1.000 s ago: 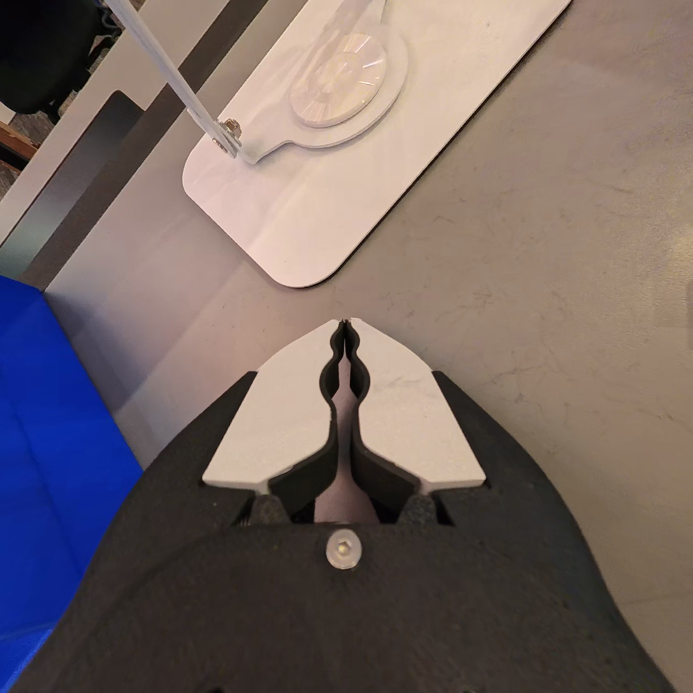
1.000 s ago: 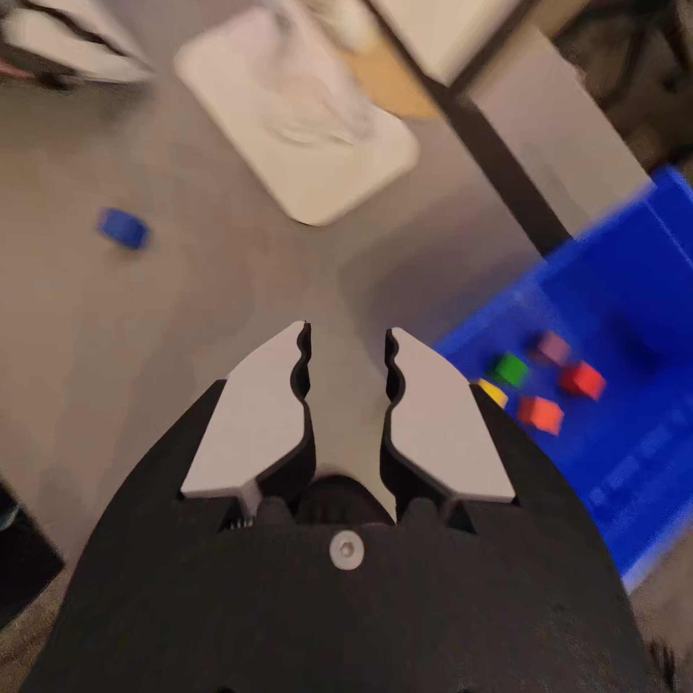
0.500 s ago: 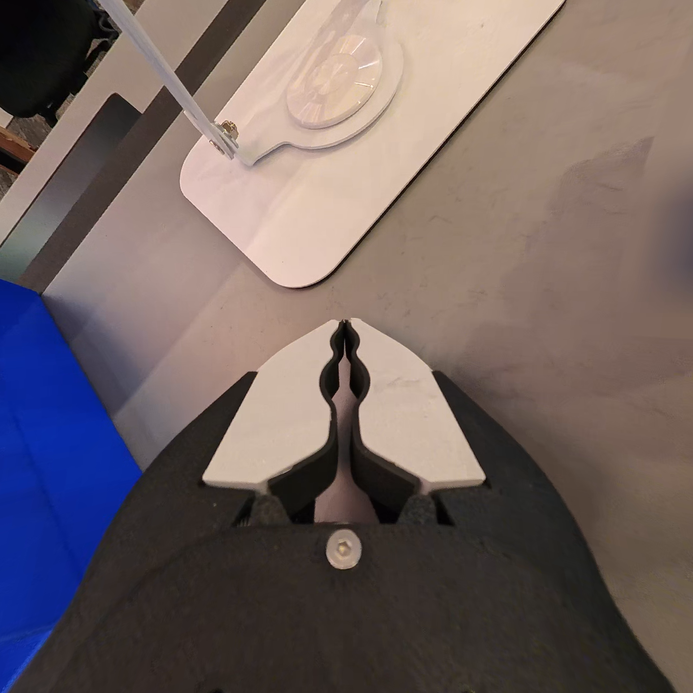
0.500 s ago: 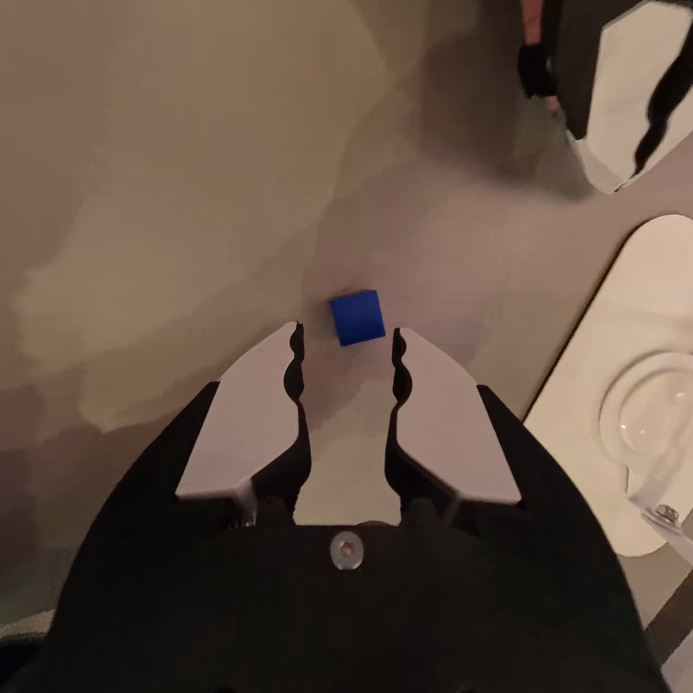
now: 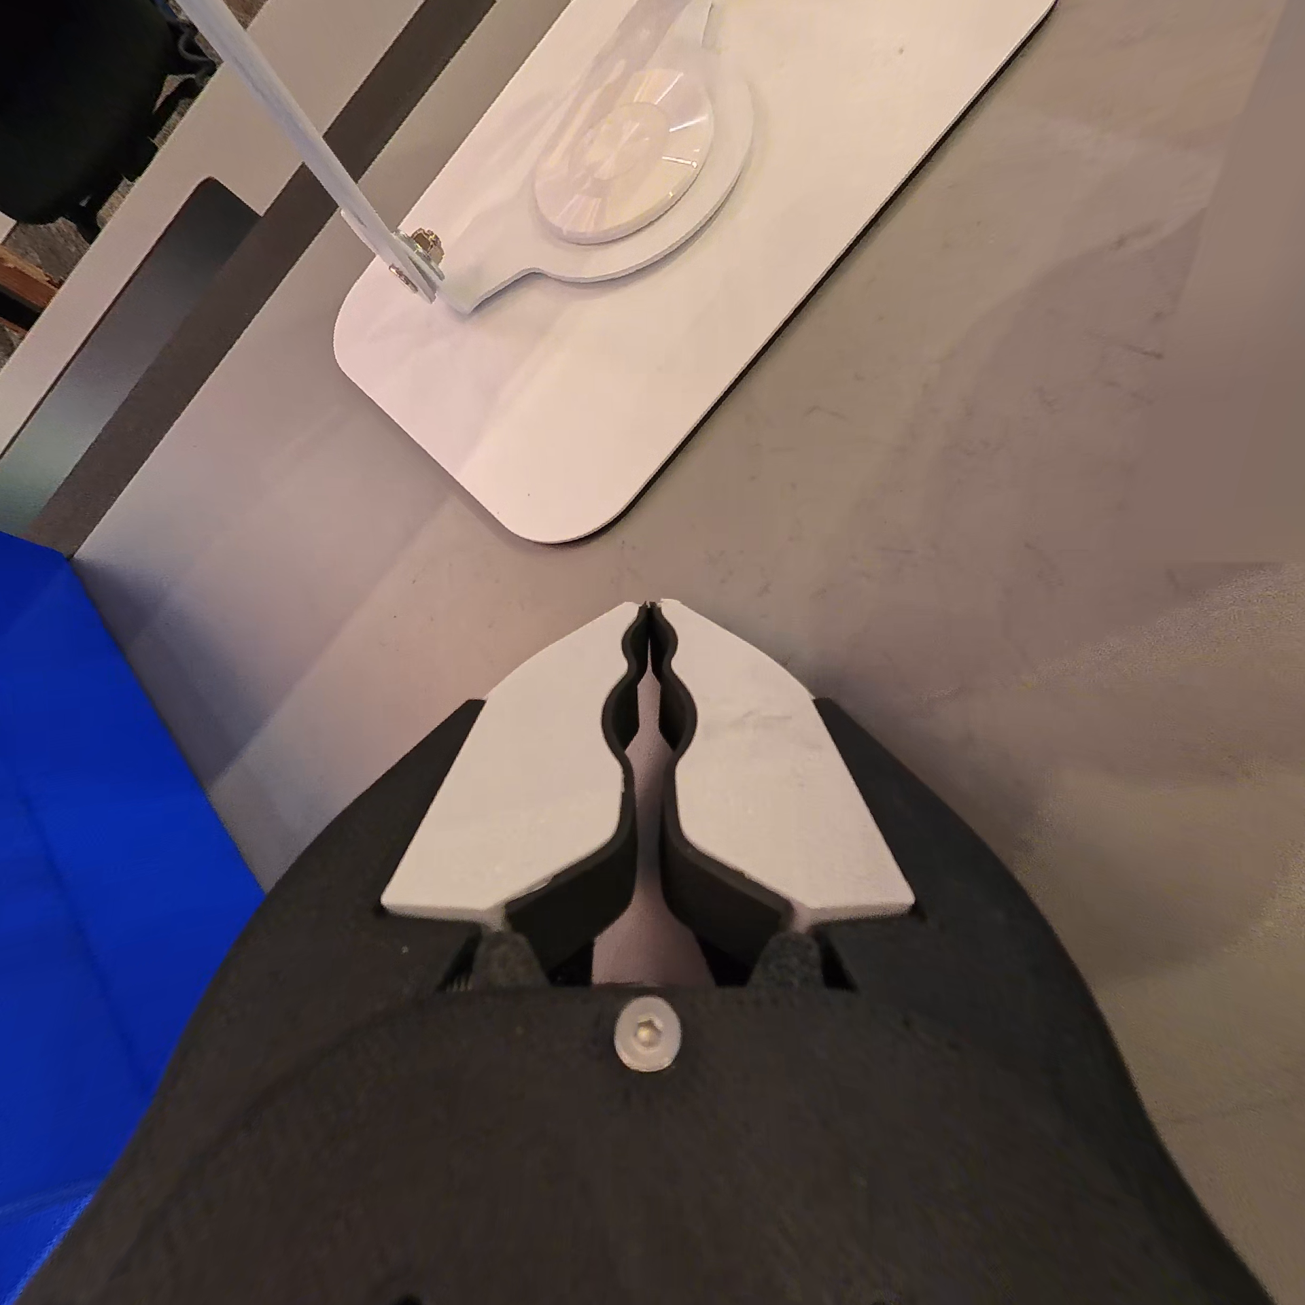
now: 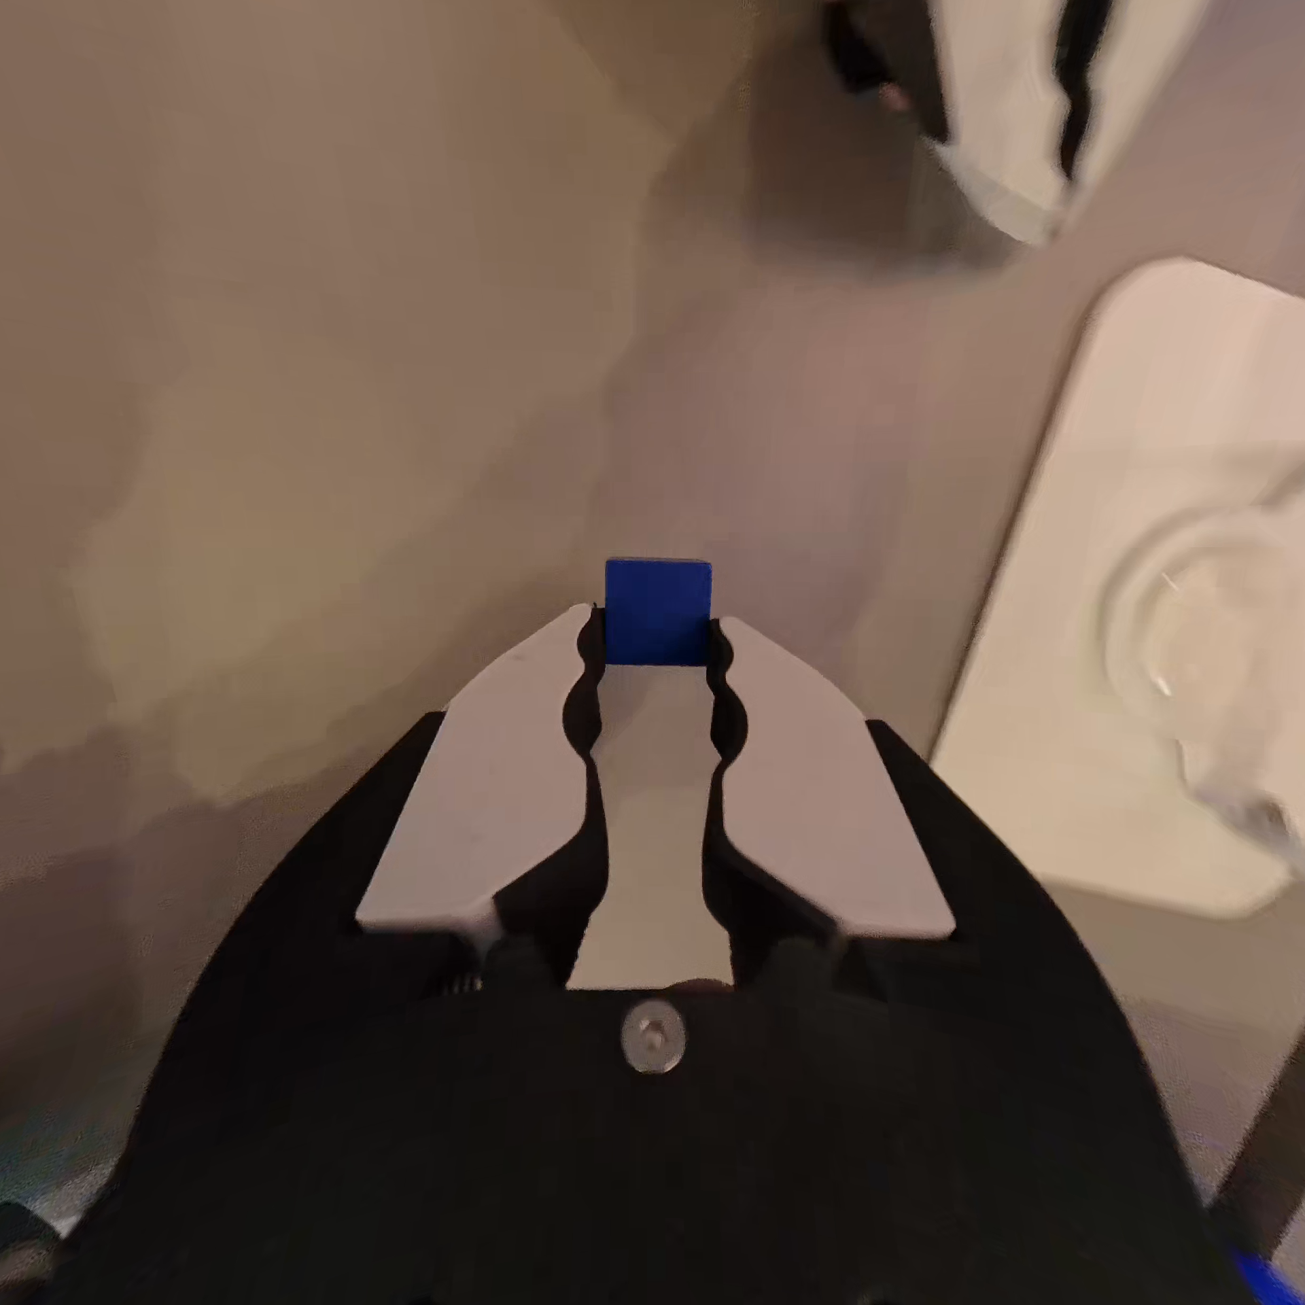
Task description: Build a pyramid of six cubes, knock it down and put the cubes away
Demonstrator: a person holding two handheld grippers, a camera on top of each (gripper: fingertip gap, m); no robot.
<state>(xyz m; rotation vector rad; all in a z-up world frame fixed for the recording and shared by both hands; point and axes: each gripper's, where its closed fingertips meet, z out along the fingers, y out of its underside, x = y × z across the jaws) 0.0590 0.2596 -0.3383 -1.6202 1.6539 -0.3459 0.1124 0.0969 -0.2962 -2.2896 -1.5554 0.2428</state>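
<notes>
In the right wrist view my right gripper is shut on a blue cube. Both pads press on the cube's sides at the fingertips, just above the grey table. In the left wrist view my left gripper is shut with nothing between its fingers and hovers over the table. It also shows, blurred, at the top right of the right wrist view. No other cubes are in view.
A white lamp base with a round disc lies ahead of the left gripper and also shows to the right of the right gripper. A blue bin stands at the left. The table's far edge runs behind the base. The grippers' ends are close to 20 cm from one another.
My right gripper swung from the blue bin to the blue cube on the table, moved over it and closed on it. The left gripper stayed shut and almost still.
</notes>
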